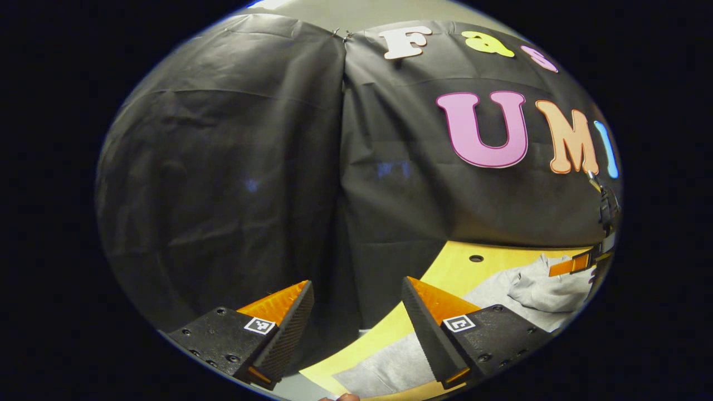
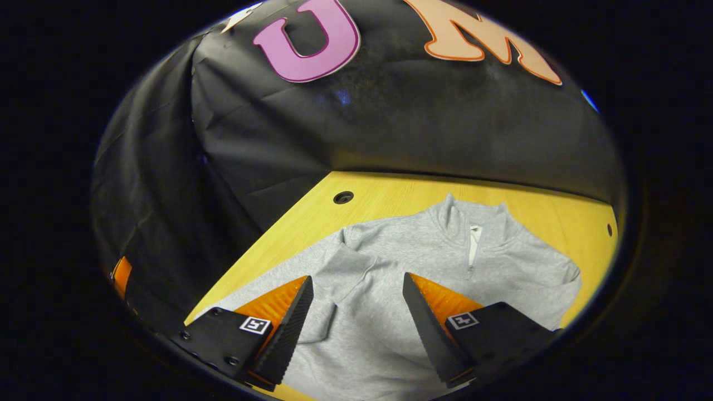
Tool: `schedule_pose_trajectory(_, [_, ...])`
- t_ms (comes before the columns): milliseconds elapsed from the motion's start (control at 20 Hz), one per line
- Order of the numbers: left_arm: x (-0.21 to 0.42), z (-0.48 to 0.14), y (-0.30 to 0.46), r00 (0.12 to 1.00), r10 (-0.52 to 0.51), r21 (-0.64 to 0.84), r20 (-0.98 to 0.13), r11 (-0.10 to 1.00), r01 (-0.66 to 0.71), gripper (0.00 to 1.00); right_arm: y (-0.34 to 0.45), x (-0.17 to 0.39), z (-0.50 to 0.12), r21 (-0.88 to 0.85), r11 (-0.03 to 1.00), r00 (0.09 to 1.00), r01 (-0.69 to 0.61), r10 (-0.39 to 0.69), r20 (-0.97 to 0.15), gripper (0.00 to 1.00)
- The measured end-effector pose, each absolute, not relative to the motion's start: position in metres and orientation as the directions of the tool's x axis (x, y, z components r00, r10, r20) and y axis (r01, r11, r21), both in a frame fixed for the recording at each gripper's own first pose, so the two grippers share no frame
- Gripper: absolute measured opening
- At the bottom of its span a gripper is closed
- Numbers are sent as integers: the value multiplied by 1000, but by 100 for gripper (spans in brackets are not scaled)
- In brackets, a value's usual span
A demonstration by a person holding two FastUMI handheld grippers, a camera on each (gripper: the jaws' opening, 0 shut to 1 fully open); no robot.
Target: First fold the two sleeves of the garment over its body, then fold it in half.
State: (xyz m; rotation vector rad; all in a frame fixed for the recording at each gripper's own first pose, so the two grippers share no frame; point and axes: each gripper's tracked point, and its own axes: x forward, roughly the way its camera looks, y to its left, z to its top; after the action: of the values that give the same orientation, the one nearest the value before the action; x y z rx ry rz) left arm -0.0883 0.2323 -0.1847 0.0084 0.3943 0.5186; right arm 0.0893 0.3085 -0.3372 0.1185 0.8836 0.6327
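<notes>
On the wooden table (image 2: pixel 390 197) — grey sweatshirt (image 2: pixel 423 262), near a hole (image 2: pixel 343 197).

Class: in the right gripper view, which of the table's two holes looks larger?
The hole up left of the sweatshirt; the other hole, at the table's right edge, looks smaller.

Both hand-held grippers look the same: the left hand-held gripper (image 1: pixel 357 312) and right hand-held gripper (image 2: pixel 356 309) have wedge-shaped fingers with ribbed inner faces. Each finger block carries a small square black-and-white marker tag plus a few dark screws.
</notes>
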Motion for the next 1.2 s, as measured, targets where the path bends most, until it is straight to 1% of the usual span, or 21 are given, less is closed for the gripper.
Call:
schedule_pose_trajectory(50, [-92, -198, 229, 787, 475, 91, -393, 872, -481, 93, 303, 89, -333, 341, 813, 475, -473, 561, -678, 96])
schedule_pose_trajectory(100, [-95, -209, 226, 777, 469, 83, -419, 872, -482, 93, 296, 89, -329, 333, 815, 485, -474, 557, -674, 96])
schedule_pose_trajectory(150, [-101, -220, 226, 766, 466, 78, -444, 871, -485, 96, 288, 88, -327, 326, 820, 493, -471, 551, -673, 96])
schedule_pose_trajectory(200, [-105, -231, 223, 757, 461, 76, -464, 872, -484, 94, 280, 89, -326, 319, 825, 502, -467, 544, -672, 96])
schedule_pose_trajectory(250, [-111, -241, 220, 744, 456, 77, -487, 872, -484, 94, 272, 89, -325, 313, 830, 509, -462, 537, -673, 96])
schedule_pose_trajectory(300, [-114, -251, 218, 735, 448, 75, -509, 874, -481, 94, 263, 89, -323, 305, 836, 518, -456, 528, -673, 99])
schedule_pose_trajectory(350, [-118, -261, 215, 722, 441, 73, -533, 875, -479, 94, 254, 90, -321, 299, 842, 526, -449, 520, -673, 96])
schedule_pose_trajectory(400, [-122, -271, 213, 708, 434, 72, -557, 874, -480, 94, 247, 91, -320, 296, 848, 534, -440, 512, -673, 99])
schedule_pose_trajectory(600, [-141, -315, 204, 643, 409, 82, -648, 876, -475, 94, 217, 92, -313, 266, 869, 567, -418, 478, -671, 99])
schedule_pose_trajectory(750, [-152, -340, 195, 610, 380, 77, -696, 883, -462, 94, 198, 92, -312, 250, 881, 581, -401, 456, -675, 99])
schedule_pose_trajectory(900, [-159, -354, 190, 576, 359, 53, -734, 876, -479, 94, 185, 94, -309, 248, 893, 597, -375, 437, -672, 99])
schedule_pose_trajectory(950, [-160, -356, 191, 566, 357, 48, -743, 872, -487, 94, 182, 94, -309, 246, 896, 600, -370, 432, -673, 96])
schedule_pose_trajectory(1000, [-163, -360, 191, 556, 356, 45, -752, 868, -494, 94, 179, 93, -309, 243, 898, 602, -367, 428, -674, 99])
schedule_pose_trajectory(1050, [-166, -364, 191, 544, 354, 44, -761, 864, -501, 94, 177, 93, -310, 238, 899, 603, -366, 424, -676, 96])
schedule_pose_trajectory(1100, [-170, -371, 190, 523, 352, 46, -776, 859, -511, 94, 175, 92, -311, 234, 901, 603, -365, 421, -678, 99])
schedule_pose_trajectory(1200, [-167, -374, 191, 531, 362, 63, -766, 865, -499, 95, 173, 91, -313, 235, 903, 603, -360, 418, -679, 99])
